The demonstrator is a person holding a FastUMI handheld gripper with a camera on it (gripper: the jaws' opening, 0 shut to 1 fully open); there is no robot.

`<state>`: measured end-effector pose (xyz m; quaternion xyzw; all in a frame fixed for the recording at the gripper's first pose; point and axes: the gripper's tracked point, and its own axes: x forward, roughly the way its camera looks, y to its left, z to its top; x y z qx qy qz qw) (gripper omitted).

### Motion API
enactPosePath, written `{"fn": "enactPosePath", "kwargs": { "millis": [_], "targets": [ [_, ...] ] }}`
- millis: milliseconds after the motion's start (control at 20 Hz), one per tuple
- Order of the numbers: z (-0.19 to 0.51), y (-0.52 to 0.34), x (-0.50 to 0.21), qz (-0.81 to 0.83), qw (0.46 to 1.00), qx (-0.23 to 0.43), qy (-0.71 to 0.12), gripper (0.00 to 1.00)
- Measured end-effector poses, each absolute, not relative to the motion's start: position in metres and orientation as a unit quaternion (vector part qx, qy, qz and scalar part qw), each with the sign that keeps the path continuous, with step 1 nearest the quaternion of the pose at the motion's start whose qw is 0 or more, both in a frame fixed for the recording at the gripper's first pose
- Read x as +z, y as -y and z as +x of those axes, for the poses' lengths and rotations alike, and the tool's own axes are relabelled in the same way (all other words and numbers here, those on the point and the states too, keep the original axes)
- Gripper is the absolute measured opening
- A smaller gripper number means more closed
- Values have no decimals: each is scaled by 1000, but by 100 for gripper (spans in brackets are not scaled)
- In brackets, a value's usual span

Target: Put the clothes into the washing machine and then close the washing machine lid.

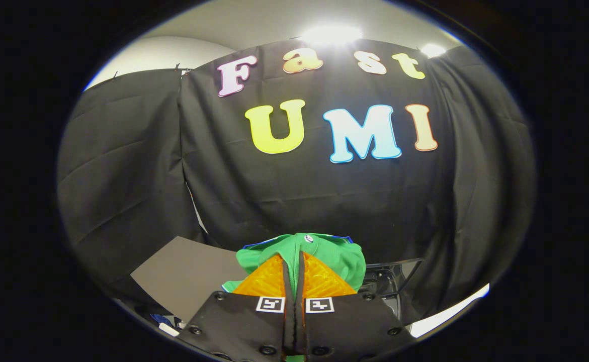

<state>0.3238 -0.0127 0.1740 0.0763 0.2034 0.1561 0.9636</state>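
Note:
My gripper (294,261) is shut on a green garment (324,254) with a blue trim and a small button near its top. The cloth bunches up around and just beyond the fingertips and is lifted in the air in front of the booth wall. Both fingers press together with the fabric pinched between them. Low to the right of the fingers, part of the washing machine (390,284) shows, with a dark raised lid edge and a rounded rim beneath it.
A flat grey board (183,274) lies down to the left of the fingers. Some small blue and white items (166,324) sit near its lower corner. A white surface (450,311) shows low on the right, beside the machine.

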Motion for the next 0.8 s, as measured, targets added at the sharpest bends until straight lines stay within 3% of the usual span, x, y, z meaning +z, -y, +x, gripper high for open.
{"fn": "enactPosePath", "kwargs": {
  "millis": [800],
  "targets": [
    [315,66,113,73,958,130,-246,2]
  ]
}}
